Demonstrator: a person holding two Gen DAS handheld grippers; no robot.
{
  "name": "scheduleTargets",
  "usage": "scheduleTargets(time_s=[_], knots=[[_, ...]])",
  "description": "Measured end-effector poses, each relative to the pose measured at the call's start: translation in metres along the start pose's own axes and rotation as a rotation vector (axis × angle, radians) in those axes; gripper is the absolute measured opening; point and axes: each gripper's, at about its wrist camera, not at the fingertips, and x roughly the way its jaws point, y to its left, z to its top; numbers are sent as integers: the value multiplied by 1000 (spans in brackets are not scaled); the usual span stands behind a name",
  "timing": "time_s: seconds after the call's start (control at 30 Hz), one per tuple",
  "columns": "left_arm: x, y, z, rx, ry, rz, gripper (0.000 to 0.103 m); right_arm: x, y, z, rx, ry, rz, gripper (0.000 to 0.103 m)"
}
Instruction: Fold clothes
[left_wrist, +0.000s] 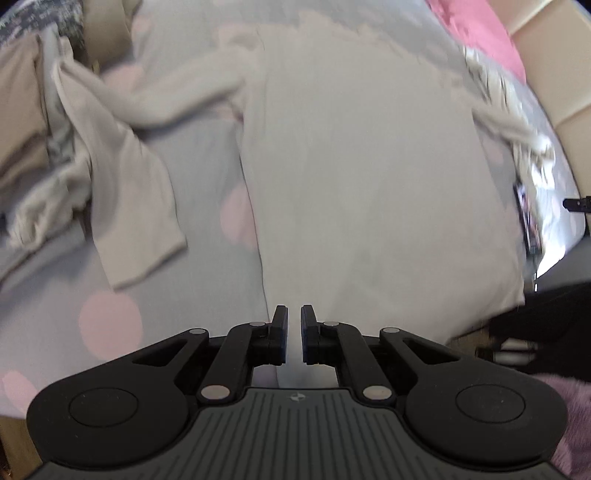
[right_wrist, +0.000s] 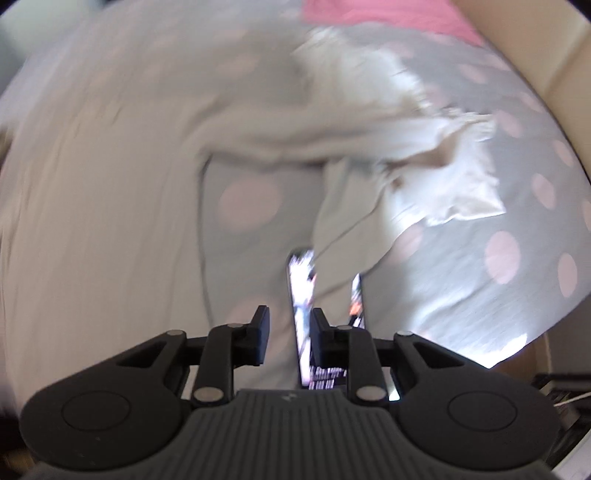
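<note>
Shirt (left_wrist: 369, 166) lies flat on the bed (left_wrist: 110, 325), long axis running straight away from the left gripper (left_wrist: 293, 314), jaws narrow over its near hem. Right gripper (right_wrist: 288, 317), half-open and empty, hovers beside its right sleeve (right_wrist: 406, 147).

A grey bedsheet (left_wrist: 207, 162) dotted with pale pink spots covers the bed, with a bright pink cloth (left_wrist: 476, 29) lying at its far end and a beige headboard or wall panel (left_wrist: 546, 66) curving along the far right side. A phone (right_wrist: 304, 317) with a lit screen — its picture too blurred to read — rests on the sheet near the bed's edge. At the near right corner of the left wrist view, a patch of fuzzy mauve fabric (left_wrist: 576, 417) shows — what it belongs to cannot be told.
</note>
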Motion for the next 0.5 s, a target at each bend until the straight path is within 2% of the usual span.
scheduleTargets(time_s=[0.27,0.4,0.5], knots=[[16,-17,50,-5,-138,26,4,7,-40,37,324,-217,-1,30],[35,-28,68,3,-183,16,4,22,-63,51,440,-270,-3,31],[50,-31,79,7,-208,12,4,35,-78,59,515,-274,0,31]])
